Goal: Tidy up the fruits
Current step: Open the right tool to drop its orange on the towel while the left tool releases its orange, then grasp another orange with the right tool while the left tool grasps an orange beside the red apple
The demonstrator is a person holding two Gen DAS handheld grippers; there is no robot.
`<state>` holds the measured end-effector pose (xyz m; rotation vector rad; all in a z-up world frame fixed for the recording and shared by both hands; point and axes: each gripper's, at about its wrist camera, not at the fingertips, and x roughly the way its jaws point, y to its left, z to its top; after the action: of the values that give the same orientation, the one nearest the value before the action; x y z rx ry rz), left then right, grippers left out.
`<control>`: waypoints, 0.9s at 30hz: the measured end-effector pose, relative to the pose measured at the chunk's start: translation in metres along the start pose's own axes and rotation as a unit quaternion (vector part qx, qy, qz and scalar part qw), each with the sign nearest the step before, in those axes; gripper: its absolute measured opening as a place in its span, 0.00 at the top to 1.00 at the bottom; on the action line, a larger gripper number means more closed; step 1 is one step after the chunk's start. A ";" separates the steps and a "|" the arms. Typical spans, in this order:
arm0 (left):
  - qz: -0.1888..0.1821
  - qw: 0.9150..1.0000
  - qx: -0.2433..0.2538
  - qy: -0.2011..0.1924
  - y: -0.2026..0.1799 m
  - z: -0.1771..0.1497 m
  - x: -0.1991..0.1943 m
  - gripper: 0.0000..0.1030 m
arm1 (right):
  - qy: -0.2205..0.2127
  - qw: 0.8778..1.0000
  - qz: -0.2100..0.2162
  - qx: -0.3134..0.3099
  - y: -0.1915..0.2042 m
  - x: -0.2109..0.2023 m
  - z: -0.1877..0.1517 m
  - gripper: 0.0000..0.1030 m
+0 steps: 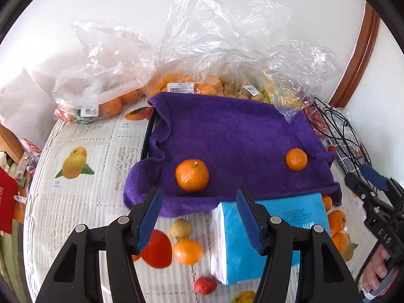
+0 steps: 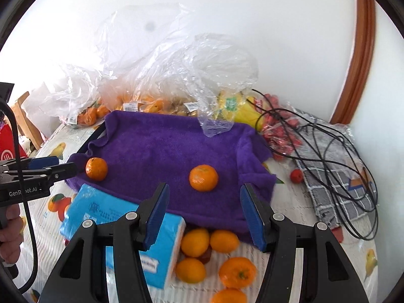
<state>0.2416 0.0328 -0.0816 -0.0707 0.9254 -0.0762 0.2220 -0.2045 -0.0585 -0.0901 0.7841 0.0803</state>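
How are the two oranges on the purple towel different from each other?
The left orange lies near the towel's left front part, right ahead of the left gripper; the right orange lies near the towel's right edge. The left orange shows a small green stem on top; the right orange shows none here. Both are round, orange, and rest loose on the purple towel, apart, with neither gripper touching them.

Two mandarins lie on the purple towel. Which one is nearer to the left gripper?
The mandarin just ahead of the left gripper. The other mandarin lies near the purple towel's right edge.
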 end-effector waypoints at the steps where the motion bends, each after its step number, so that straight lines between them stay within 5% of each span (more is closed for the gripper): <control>1: 0.006 1.000 0.000 -0.001 -0.001 -0.003 -0.002 0.43 | 0.001 1.000 -0.004 0.005 -0.005 -0.005 -0.004 0.44; 8: 0.002 1.000 -0.028 0.002 0.005 -0.029 -0.012 0.43 | 0.016 0.999 -0.028 0.043 -0.037 -0.026 -0.040 0.43; 21: 0.016 0.998 -0.064 0.020 0.033 -0.077 -0.012 0.34 | 0.081 0.993 0.029 0.077 -0.039 0.008 -0.107 0.44; 24: 0.016 0.997 -0.070 0.023 0.038 -0.086 -0.015 0.34 | 0.093 0.992 0.033 0.074 -0.034 0.017 -0.114 0.58; 27: 0.024 0.997 -0.068 0.022 0.043 -0.092 -0.016 0.34 | 0.081 0.993 0.031 0.078 -0.031 0.016 -0.118 0.58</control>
<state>0.1600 0.0748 -0.1284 -0.1738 0.9749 0.0302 0.1539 -0.2482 -0.1515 0.0774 0.9521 0.0709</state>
